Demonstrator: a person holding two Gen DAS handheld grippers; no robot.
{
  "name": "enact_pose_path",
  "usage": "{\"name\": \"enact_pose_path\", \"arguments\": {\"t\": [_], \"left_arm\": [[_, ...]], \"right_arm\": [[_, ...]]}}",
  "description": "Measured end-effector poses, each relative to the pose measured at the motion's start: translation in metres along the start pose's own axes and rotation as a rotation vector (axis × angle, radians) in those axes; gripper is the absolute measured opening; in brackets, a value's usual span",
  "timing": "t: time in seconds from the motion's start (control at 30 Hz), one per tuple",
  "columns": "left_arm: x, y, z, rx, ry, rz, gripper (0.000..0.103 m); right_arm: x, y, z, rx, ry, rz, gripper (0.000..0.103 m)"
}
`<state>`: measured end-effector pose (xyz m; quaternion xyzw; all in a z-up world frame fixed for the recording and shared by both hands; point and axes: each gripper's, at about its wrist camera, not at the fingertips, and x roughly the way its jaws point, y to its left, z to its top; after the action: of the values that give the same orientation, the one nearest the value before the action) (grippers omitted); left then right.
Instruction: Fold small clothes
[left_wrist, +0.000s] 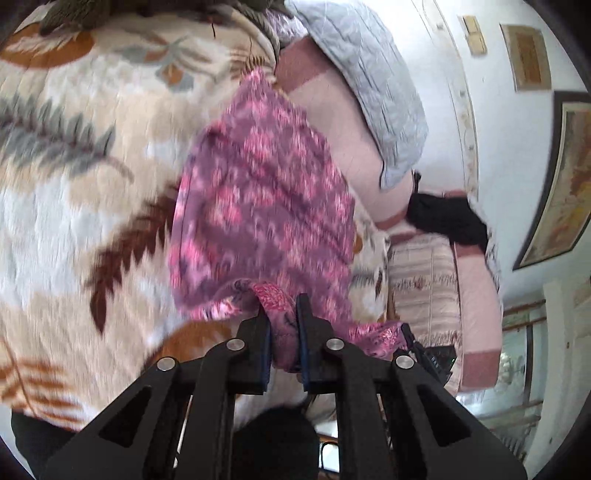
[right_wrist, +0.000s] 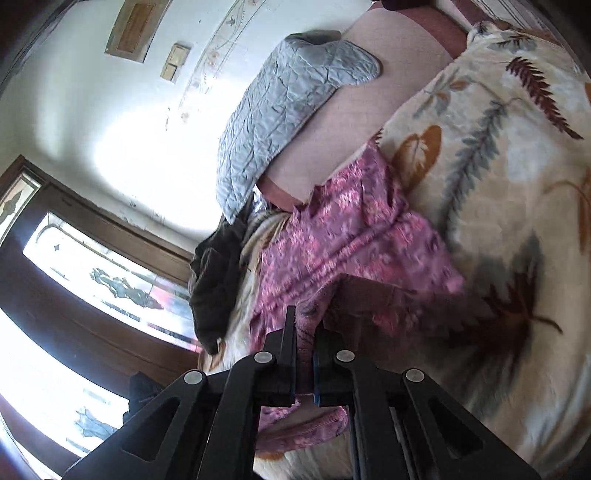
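A small pink and purple patterned garment (left_wrist: 266, 206) hangs stretched above a leaf-patterned blanket (left_wrist: 74, 184) on a bed. My left gripper (left_wrist: 283, 314) is shut on one bunched edge of the garment. My right gripper (right_wrist: 306, 325) is shut on another edge of the same garment (right_wrist: 351, 236), which spreads away from it over the blanket (right_wrist: 498, 184). Both views are blurred by motion.
A grey quilted pillow (left_wrist: 369, 85) lies on pink bedding (left_wrist: 343, 122) at the bed's head, by a white wall. A dark garment (right_wrist: 218, 284) lies at the bed's edge. A black cloth (left_wrist: 447, 218) and a striped pink cover (left_wrist: 424, 284) lie nearby. Stained-glass windows (right_wrist: 110, 277) are beside the bed.
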<state>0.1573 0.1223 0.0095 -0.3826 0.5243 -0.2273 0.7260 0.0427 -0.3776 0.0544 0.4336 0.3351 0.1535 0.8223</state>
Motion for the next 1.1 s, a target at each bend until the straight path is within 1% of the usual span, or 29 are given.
{"name": "enact_pose_path", "arguments": {"t": [0.13, 0.3, 0.4, 0.53, 0.73, 0.83, 0.87, 0.9, 0.97, 1.0, 1.03, 1.07, 1.1], "left_arm": [[0.008, 0.003, 0.032, -0.020, -0.030, 0.007, 0.009], [0.030, 0.000, 0.082, -0.033, -0.059, 0.020, 0.009], [0.042, -0.005, 0.113, -0.032, -0.081, 0.019, 0.009], [0.064, -0.015, 0.154, -0.026, -0.108, 0.022, 0.009], [0.099, -0.015, 0.206, -0.025, -0.119, 0.102, 0.009], [0.119, -0.008, 0.232, -0.042, -0.123, 0.173, 0.009], [0.125, -0.007, 0.241, -0.045, -0.128, 0.205, 0.009], [0.130, -0.006, 0.252, -0.044, -0.142, 0.249, 0.009], [0.129, -0.001, 0.269, -0.075, -0.186, 0.310, 0.010], [0.127, 0.002, 0.277, -0.096, -0.199, 0.306, 0.010], [0.119, 0.006, 0.285, -0.136, -0.211, 0.274, 0.010], [0.113, 0.009, 0.289, -0.150, -0.216, 0.242, 0.014], [0.107, 0.010, 0.291, -0.143, -0.212, 0.220, 0.025]], "right_arm": [[0.030, -0.007, 0.024, 0.039, -0.024, 0.000, 0.005], [0.062, -0.022, 0.055, 0.099, -0.056, 0.004, 0.005], [0.084, -0.031, 0.078, 0.128, -0.077, -0.003, 0.005], [0.121, -0.043, 0.106, 0.151, -0.080, -0.035, 0.005], [0.173, -0.053, 0.137, 0.154, -0.053, -0.088, 0.005], [0.195, -0.059, 0.153, 0.173, -0.041, -0.120, 0.005], [0.203, -0.062, 0.160, 0.195, -0.029, -0.121, 0.006], [0.211, -0.067, 0.167, 0.231, -0.029, -0.121, 0.011], [0.219, -0.076, 0.180, 0.287, -0.046, -0.125, 0.012], [0.217, -0.081, 0.187, 0.331, -0.083, -0.148, 0.017], [0.213, -0.085, 0.193, 0.356, -0.121, -0.142, 0.020], [0.209, -0.087, 0.197, 0.361, -0.150, -0.131, 0.023], [0.200, -0.087, 0.201, 0.347, -0.185, -0.124, 0.026]]}}
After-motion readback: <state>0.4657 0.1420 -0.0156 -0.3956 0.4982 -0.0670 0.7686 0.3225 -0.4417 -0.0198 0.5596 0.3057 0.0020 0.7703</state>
